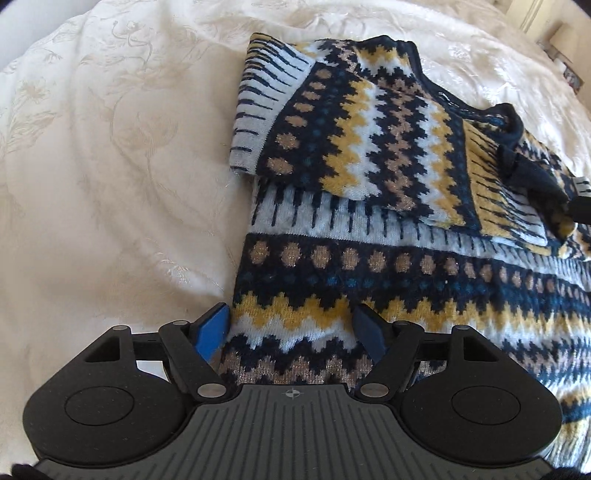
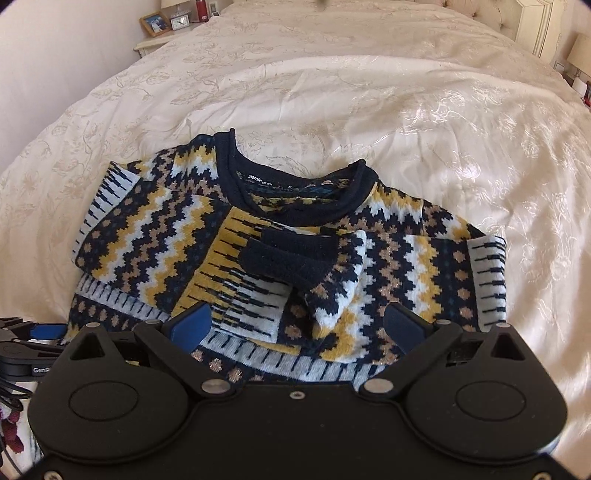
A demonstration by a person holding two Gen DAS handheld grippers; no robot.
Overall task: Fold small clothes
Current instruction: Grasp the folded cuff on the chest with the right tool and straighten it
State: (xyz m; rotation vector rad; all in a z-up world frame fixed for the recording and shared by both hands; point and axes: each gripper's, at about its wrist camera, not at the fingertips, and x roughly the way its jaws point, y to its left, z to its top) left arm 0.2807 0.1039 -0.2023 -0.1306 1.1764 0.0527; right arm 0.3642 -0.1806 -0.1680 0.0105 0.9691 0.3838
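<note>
A small knitted sweater (image 2: 388, 258) in navy, yellow, white and tan zigzags lies flat on the bed, collar (image 2: 291, 192) away from me. Both sleeves are folded inward across the chest, their navy cuffs (image 2: 295, 254) overlapping in the middle. My right gripper (image 2: 299, 326) hovers open over the lower body of the sweater, nothing between its blue pads. My left gripper (image 1: 291, 332) stands open at the sweater's (image 1: 369, 258) lower left edge, one blue pad (image 1: 210, 332) on the bedspread side and the other over the knit. The left gripper (image 2: 33, 332) also shows at the right wrist view's left edge.
A cream embroidered bedspread (image 2: 369, 92) covers the whole bed around the sweater. A nightstand (image 2: 162, 33) with a photo frame, clock and red bottle stands at the far left. A headboard (image 2: 517, 22) and a second nightstand with a lamp (image 2: 580, 48) are at the far right.
</note>
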